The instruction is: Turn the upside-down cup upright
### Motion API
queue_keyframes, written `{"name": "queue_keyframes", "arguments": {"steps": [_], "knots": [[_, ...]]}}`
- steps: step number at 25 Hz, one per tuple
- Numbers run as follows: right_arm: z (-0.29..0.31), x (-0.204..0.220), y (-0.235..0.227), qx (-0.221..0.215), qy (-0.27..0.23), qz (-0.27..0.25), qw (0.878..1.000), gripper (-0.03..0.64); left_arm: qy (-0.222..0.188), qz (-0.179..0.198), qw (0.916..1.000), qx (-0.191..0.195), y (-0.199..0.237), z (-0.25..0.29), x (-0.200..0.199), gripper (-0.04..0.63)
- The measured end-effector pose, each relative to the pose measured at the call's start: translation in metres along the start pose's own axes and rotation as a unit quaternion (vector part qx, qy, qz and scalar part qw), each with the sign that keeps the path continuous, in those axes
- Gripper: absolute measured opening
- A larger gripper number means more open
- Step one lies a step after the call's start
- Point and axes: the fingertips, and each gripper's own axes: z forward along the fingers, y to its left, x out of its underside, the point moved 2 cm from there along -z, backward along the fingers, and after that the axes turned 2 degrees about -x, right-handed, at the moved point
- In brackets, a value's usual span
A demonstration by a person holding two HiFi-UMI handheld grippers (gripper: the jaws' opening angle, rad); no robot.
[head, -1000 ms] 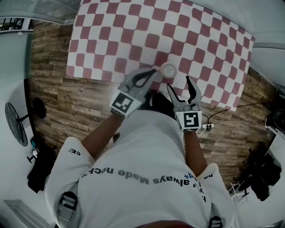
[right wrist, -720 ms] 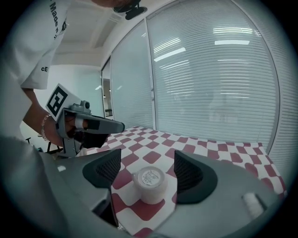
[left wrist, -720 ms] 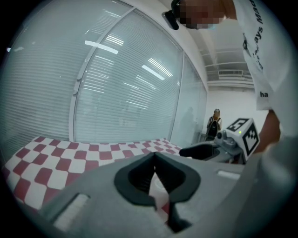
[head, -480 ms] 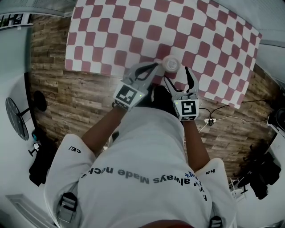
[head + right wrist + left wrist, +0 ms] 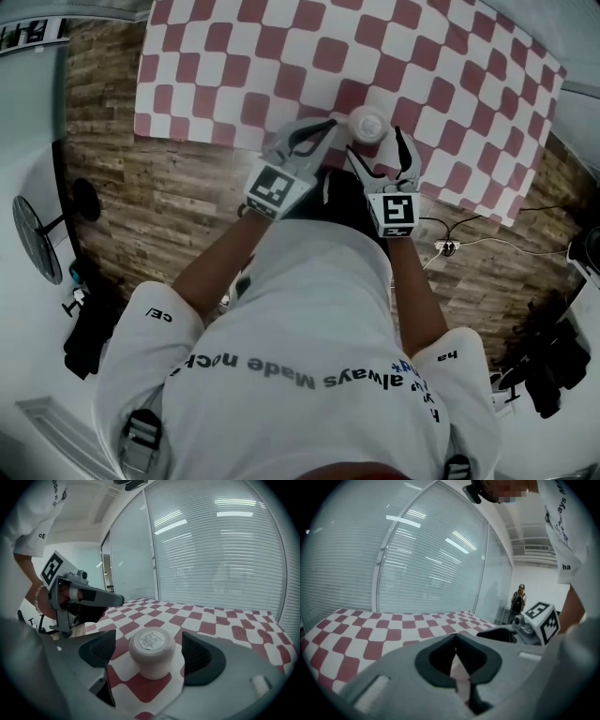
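A pale cup (image 5: 151,656) stands upside down, base up, long axis vertical, on the red-checked tablecloth (image 5: 220,630), untouched between the just-widened jaws of the right gripper (image 5: 377,145), with the left gripper (image 5: 326,129) closed just beside it.

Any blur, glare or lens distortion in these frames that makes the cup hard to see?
Head view: fisheye bends the edges of the checked tablecloth, yet the cup is crisp. Left gripper view: dark round vignette, the left gripper close up looks soft, light strips glare on the blinds. Right gripper view: same vignette, cup sharp and evenly lit.
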Motion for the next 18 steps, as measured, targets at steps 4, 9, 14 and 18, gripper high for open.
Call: {"name": "queue_keyframes", "arguments": {"steps": [4, 9, 14, 18], "knots": [[0.009, 0.007, -0.004, 0.003, 0.004, -0.004, 1.000, 0.446, 0.006, 0.000, 1.0000, 0.000, 0.001, 0.007, 0.011, 0.005], [0.021, 0.018, -0.006, 0.002, 0.018, -0.026, 0.999, 0.446, 0.020, 0.001, 0.9998, -0.003, 0.006, 0.017, 0.025, 0.005], [0.031, 0.024, -0.009, 0.001, 0.027, -0.038, 0.999, 0.446, 0.026, -0.004, 0.9997, -0.001, 0.009, 0.023, 0.034, 0.005], [0.037, 0.026, -0.009, -0.005, 0.028, -0.035, 0.999, 0.443, 0.028, -0.010, 0.9995, -0.002, 0.011, 0.026, 0.038, 0.005]]}}
